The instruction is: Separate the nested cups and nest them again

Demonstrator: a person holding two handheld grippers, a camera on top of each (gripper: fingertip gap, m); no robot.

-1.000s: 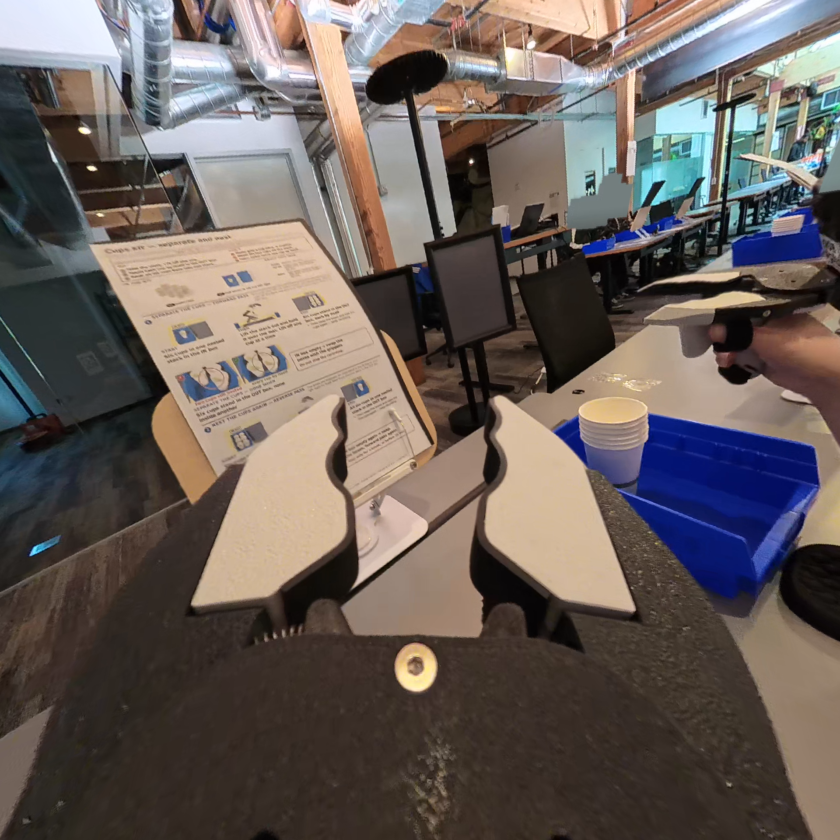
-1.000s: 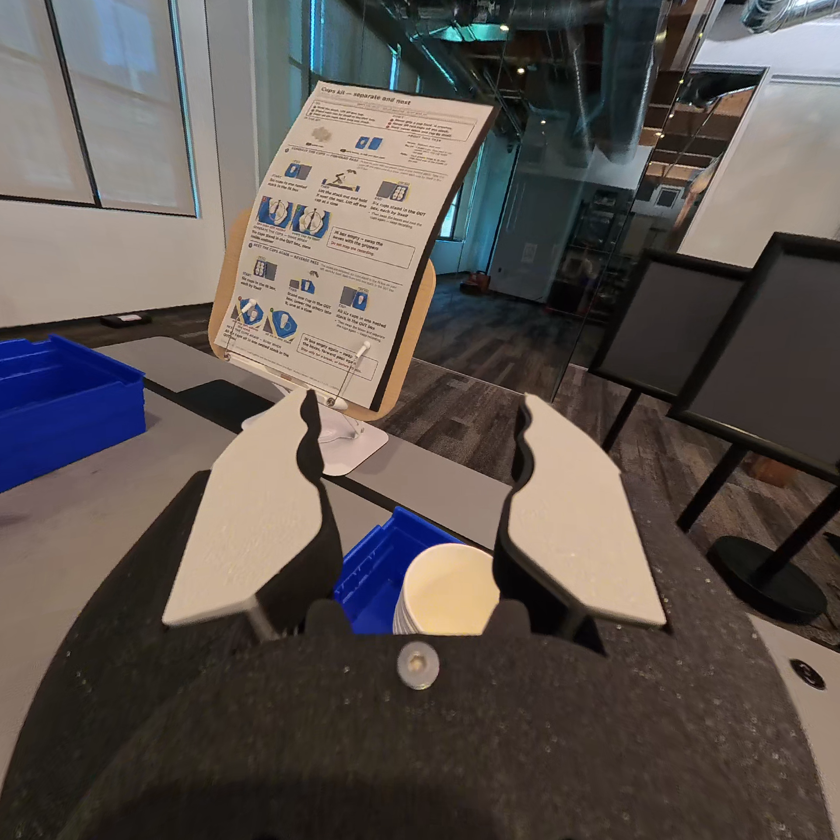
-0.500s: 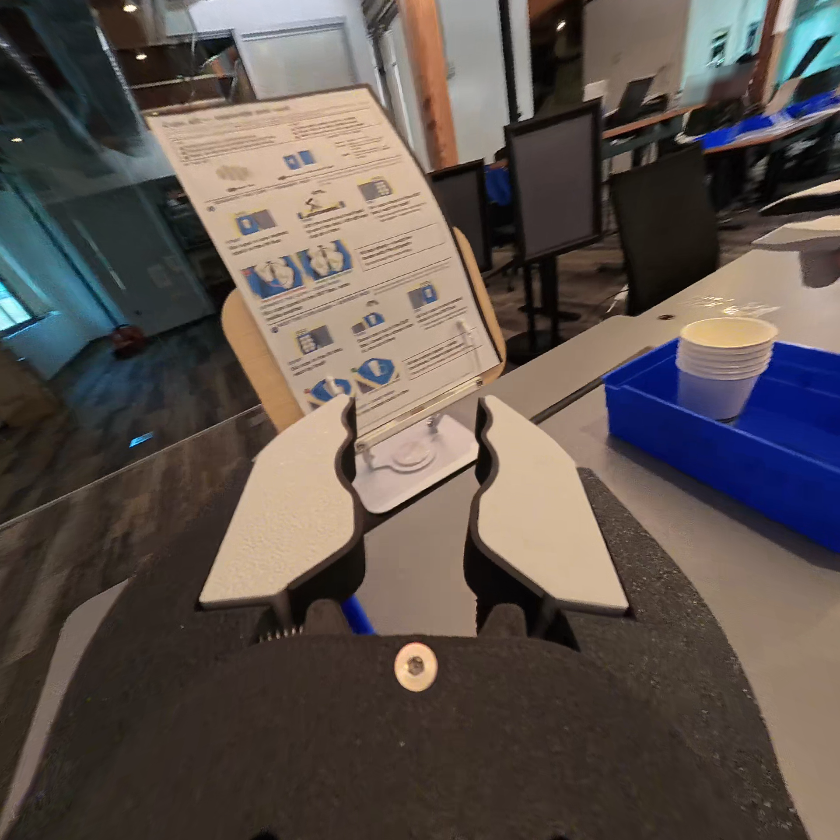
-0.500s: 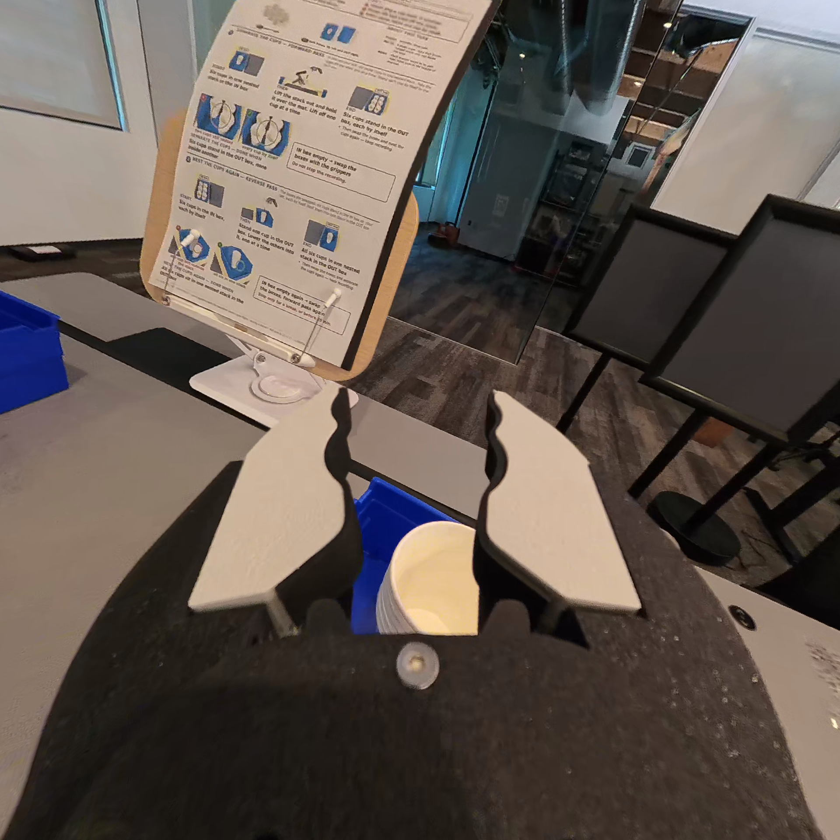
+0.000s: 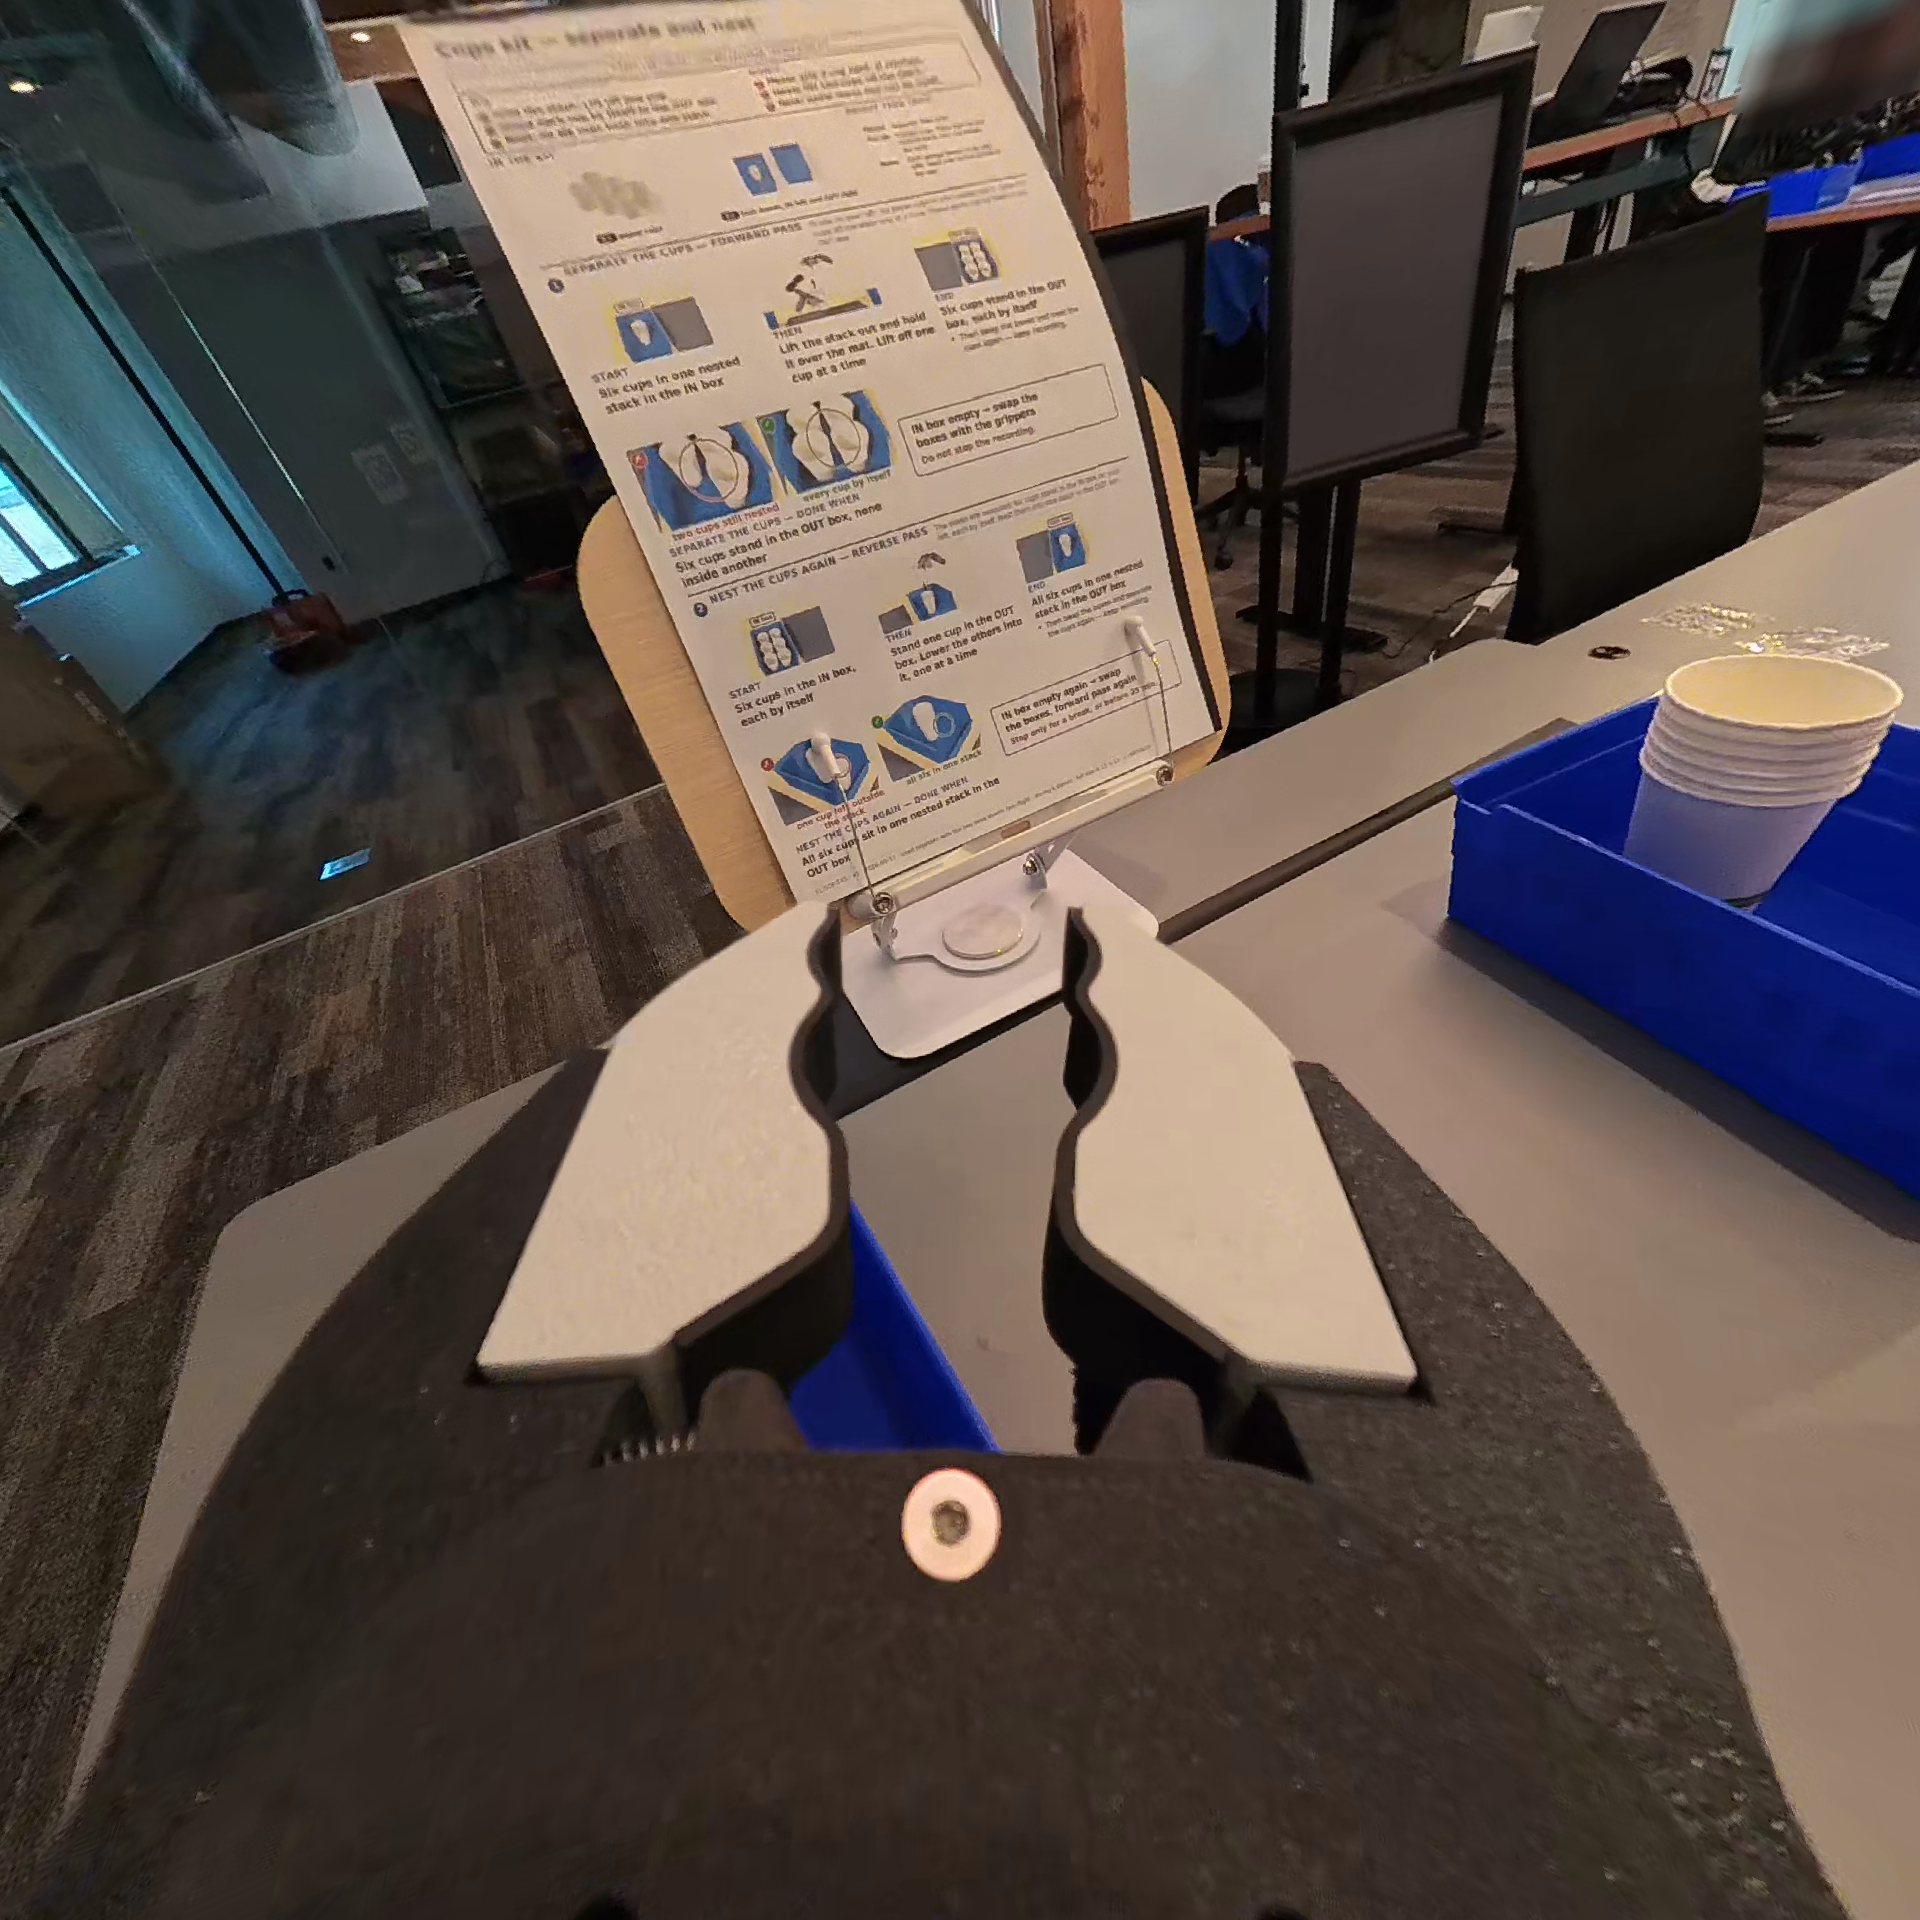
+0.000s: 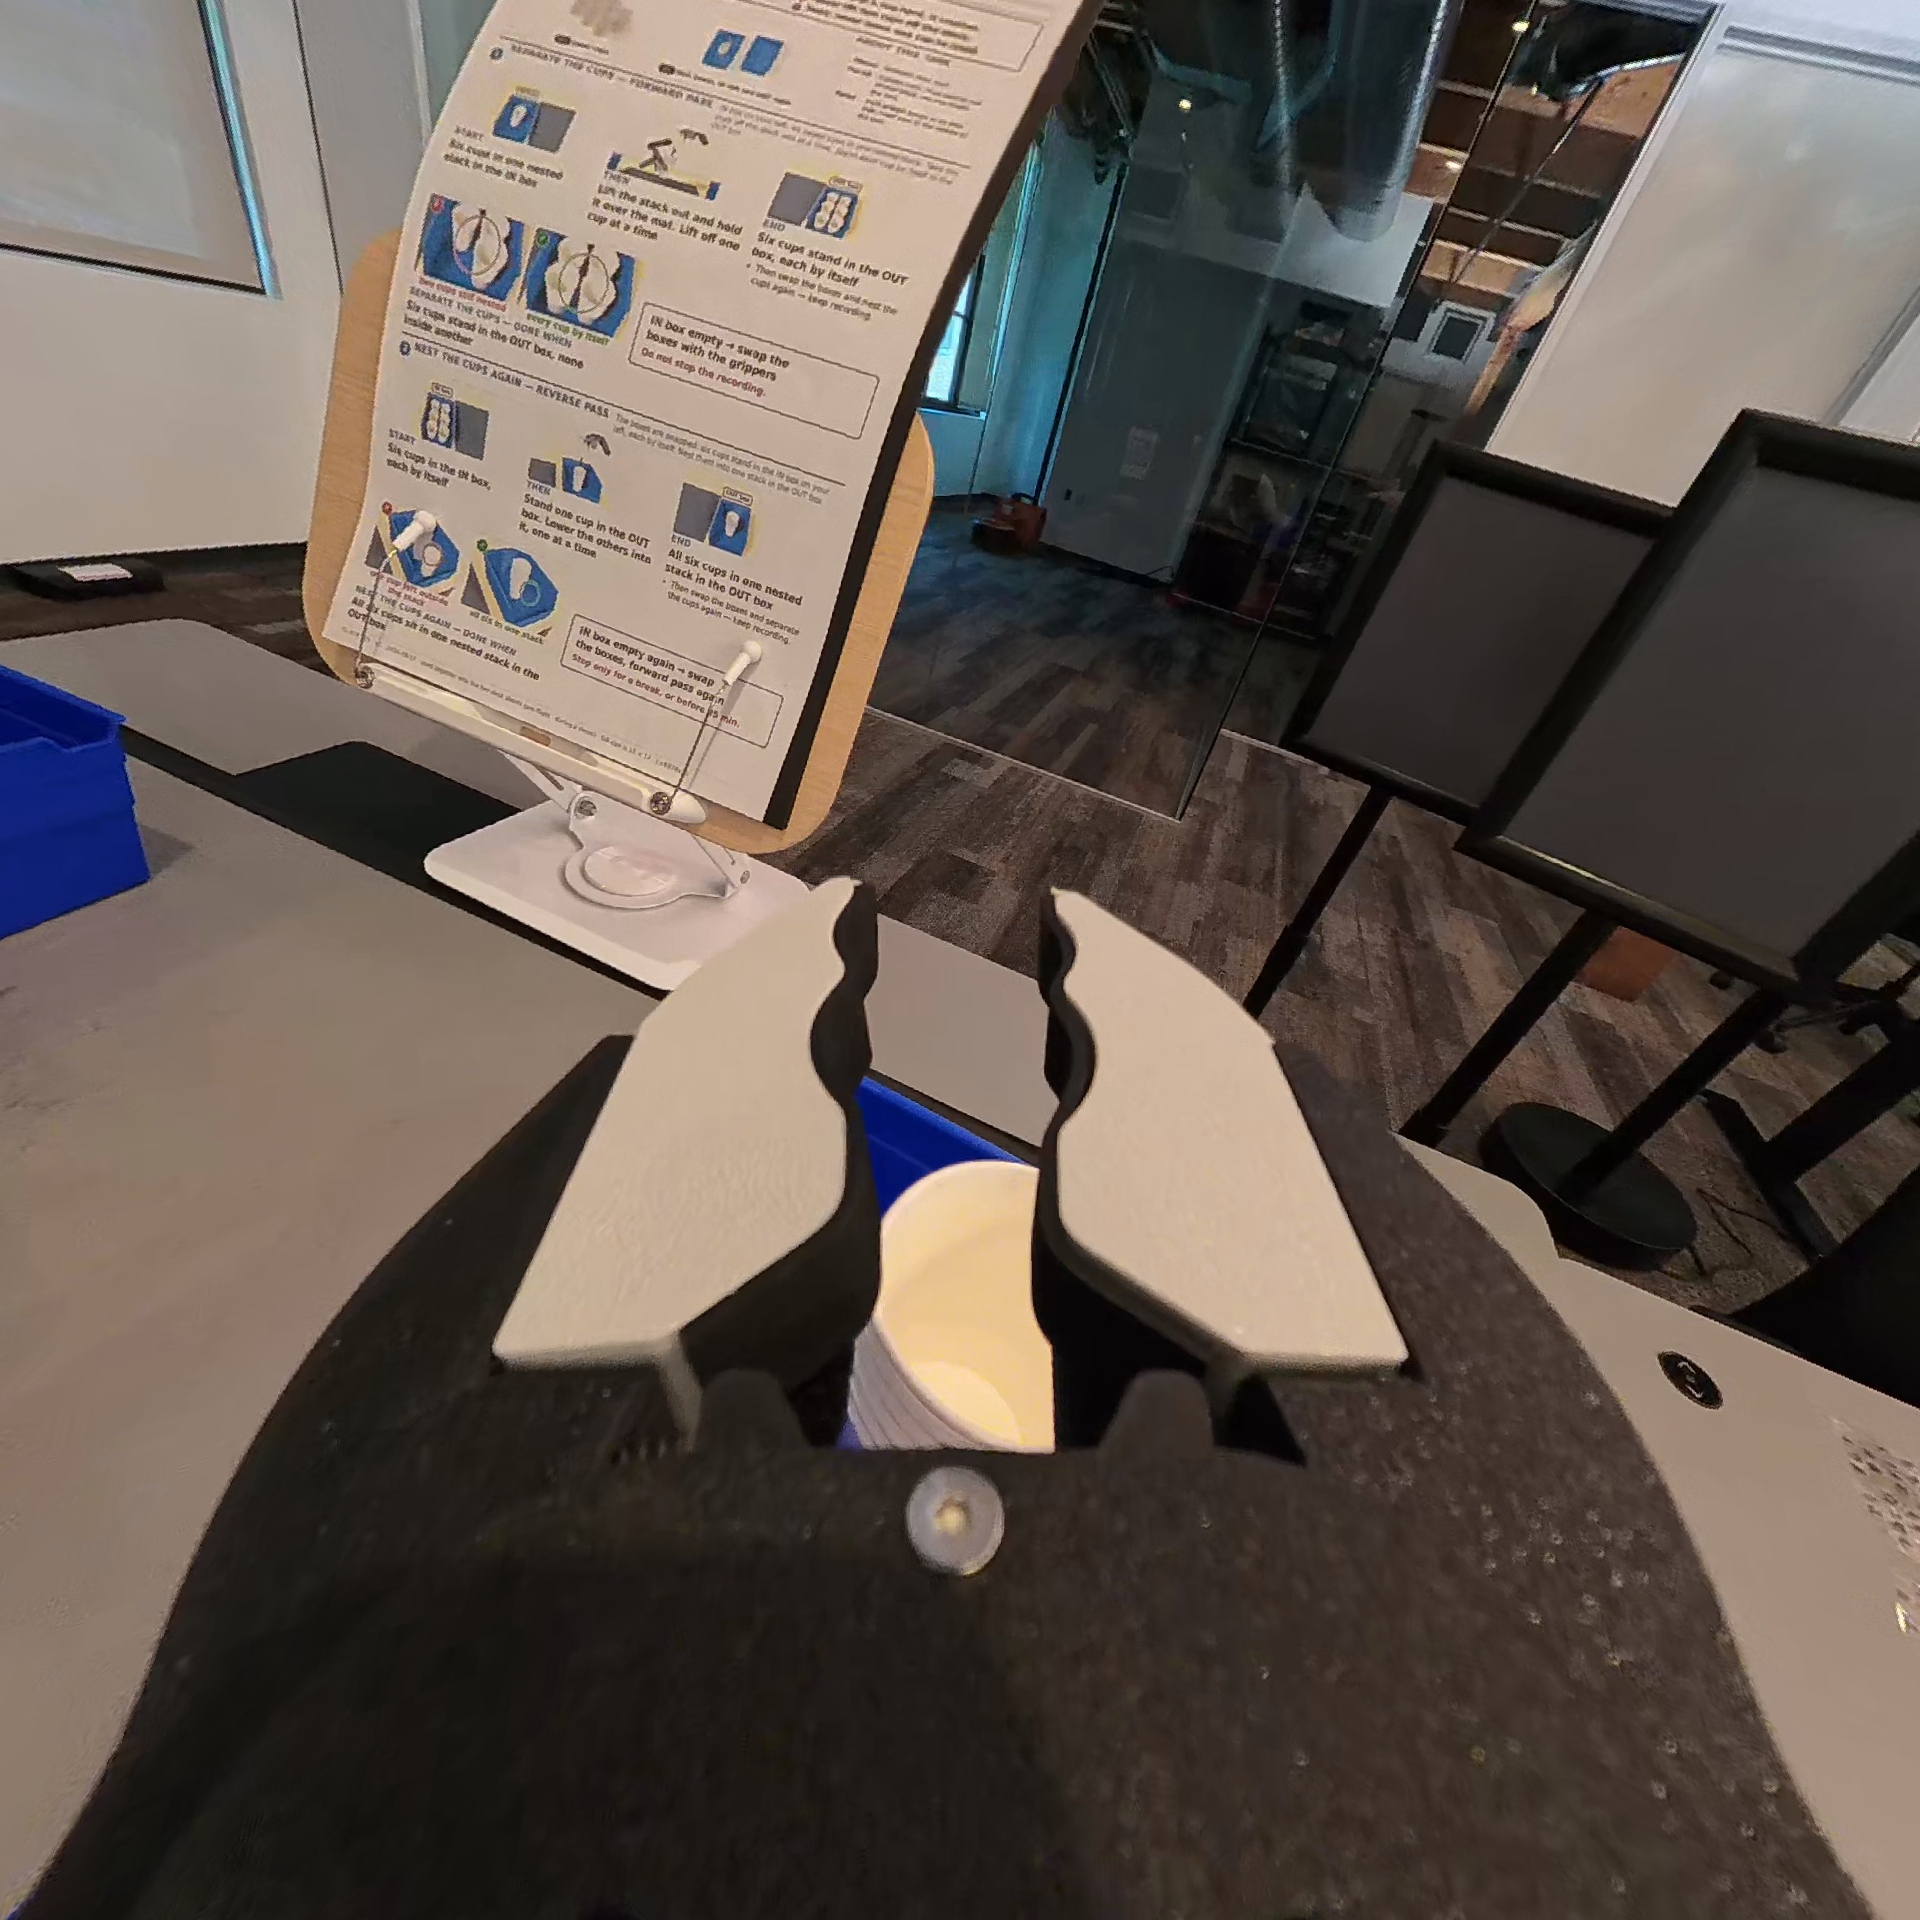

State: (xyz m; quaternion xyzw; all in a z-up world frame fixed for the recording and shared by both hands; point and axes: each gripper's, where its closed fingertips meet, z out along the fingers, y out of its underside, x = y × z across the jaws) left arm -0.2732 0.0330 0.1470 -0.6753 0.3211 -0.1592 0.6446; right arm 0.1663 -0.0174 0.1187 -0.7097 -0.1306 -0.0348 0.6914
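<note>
A nested stack of white paper cups (image 5: 1766, 769) stands in a blue bin (image 5: 1662, 966) at the right of the grey table. In the right wrist view the stack (image 6: 956, 1309) shows from above between my fingers, in its blue bin (image 6: 925, 1127). My right gripper (image 6: 956, 909) hovers over the stack, its jaws narrowed but apart, holding nothing. My left gripper (image 5: 948, 935) is open and empty above the corner of a second blue bin (image 5: 883, 1361). The stack's lower part is hidden in the right wrist view.
An instruction sheet on a white stand (image 5: 831, 468) stands at the table's far edge, and also shows in the right wrist view (image 6: 644, 416). The second blue bin (image 6: 52, 810) sits at the left. Black sign frames (image 6: 1714, 707) and a chair stand beyond the table.
Both grippers have tipped down and moved in toward the table. The right gripper's jaws have narrowed over the cup stack. The left jaws have narrowed slightly and a blue bin now shows beneath them.
</note>
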